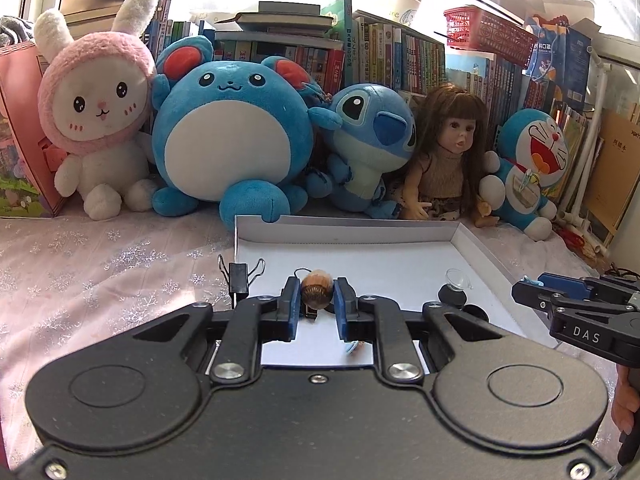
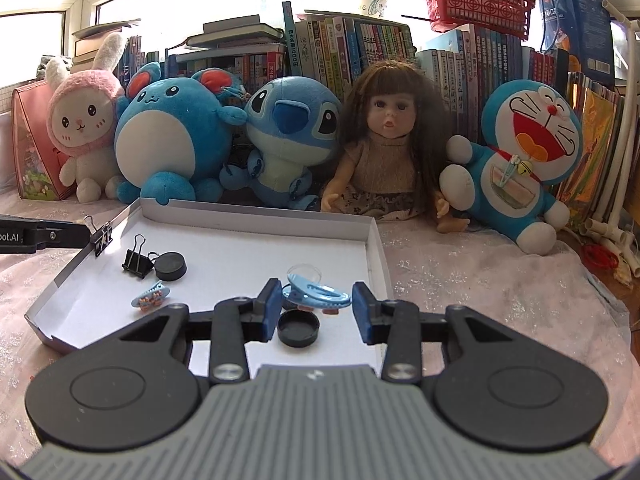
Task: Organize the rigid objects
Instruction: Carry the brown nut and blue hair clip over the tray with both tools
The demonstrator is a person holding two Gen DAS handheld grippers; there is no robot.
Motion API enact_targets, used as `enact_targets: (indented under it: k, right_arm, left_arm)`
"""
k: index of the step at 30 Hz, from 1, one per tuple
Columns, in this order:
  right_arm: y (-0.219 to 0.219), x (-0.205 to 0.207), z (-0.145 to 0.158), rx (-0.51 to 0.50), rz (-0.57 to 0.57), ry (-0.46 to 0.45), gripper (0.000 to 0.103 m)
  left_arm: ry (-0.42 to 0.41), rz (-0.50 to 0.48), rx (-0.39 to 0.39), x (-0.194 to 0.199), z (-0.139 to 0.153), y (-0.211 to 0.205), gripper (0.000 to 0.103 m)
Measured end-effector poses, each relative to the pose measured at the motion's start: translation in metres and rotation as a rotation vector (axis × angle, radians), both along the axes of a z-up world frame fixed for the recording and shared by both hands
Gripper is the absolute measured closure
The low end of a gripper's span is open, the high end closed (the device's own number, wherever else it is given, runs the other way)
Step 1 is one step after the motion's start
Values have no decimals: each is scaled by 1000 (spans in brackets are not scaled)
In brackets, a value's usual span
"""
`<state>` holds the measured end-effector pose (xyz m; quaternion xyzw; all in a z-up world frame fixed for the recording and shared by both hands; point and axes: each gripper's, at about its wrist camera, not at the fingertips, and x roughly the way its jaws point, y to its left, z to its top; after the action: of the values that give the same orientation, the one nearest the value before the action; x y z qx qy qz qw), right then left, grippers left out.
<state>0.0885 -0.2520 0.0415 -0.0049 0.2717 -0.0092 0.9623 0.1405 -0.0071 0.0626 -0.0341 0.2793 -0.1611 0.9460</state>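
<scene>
At lower centre, the left gripper [image 1: 316,294] pinched a brown acorn-like charm [image 1: 316,289] above the white tray [image 1: 352,236]; the right gripper [image 2: 315,307] stood spread around a blue hair clip [image 2: 316,293]

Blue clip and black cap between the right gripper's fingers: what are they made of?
Blue clip: looks like glossy moulded plastic, smooth with soft highlights. Black cap: seems matte plastic or rubber, dull with a raised rim; hard to tell which.
</scene>
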Motion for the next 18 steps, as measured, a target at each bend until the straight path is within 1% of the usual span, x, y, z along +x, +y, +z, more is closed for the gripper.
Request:
enact_targets:
  k: [3,5,11,15,18]
  right_arm:
    - [-8,14,3,13,-4,9,59]
    - [-13,25,4,21,-4,18,59]
    - [-16,57,-1,9,-4,55,59]
    - [-17,79,-6,26,1,95,59]
    - [-16,93,-10,24,1,121,59]
  left_arm:
    - [-4,9,-12,15,0,-1,85]
    - [-7,10,-6,25,0,-3,85]
    - [6,11,-12,55,-3,-7,85]
    - [18,8,8,72,-8,-14,85]
    - [43,15,26,84,-15,-19,85]
